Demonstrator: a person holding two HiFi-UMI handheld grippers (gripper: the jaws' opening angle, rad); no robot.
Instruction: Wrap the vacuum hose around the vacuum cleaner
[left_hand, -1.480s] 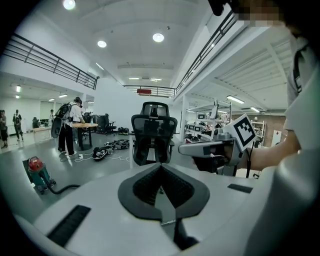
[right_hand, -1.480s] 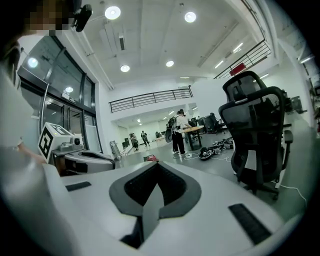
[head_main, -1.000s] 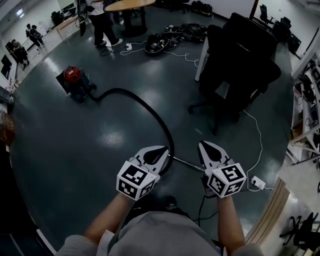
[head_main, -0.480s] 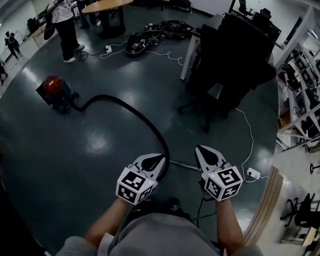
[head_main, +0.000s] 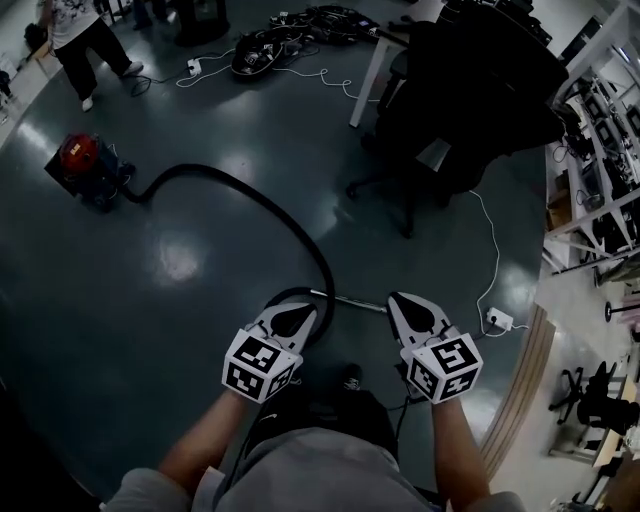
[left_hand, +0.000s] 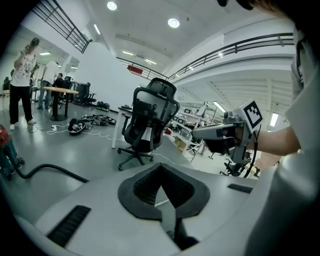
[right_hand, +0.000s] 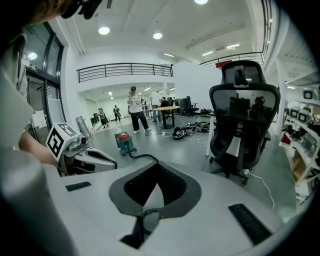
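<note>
The red vacuum cleaner (head_main: 80, 163) stands far off at the left on the dark floor, also in the right gripper view (right_hand: 125, 142). Its black hose (head_main: 270, 210) snakes toward me and curls into a loop by the left gripper (head_main: 292, 318). A metal wand (head_main: 357, 302) lies on the floor between the two gripper tips. The right gripper (head_main: 410, 312) hovers beside it. Both grippers are shut and I see nothing between their jaws (left_hand: 161, 165) (right_hand: 157, 164). Both point level across the room.
A black office chair (head_main: 470, 100) stands ahead on the right by a white desk leg (head_main: 365, 85). A white cable runs to a power strip (head_main: 497, 320). Tangled cables (head_main: 290, 35) lie at the back, near a standing person (head_main: 80, 40). Shelving (head_main: 600, 200) lines the right.
The view has swung, so the vacuum cleaner and chair sit further up and left. The hose end by the left gripper looks more tightly curled. Both grippers stay shut, side by side.
</note>
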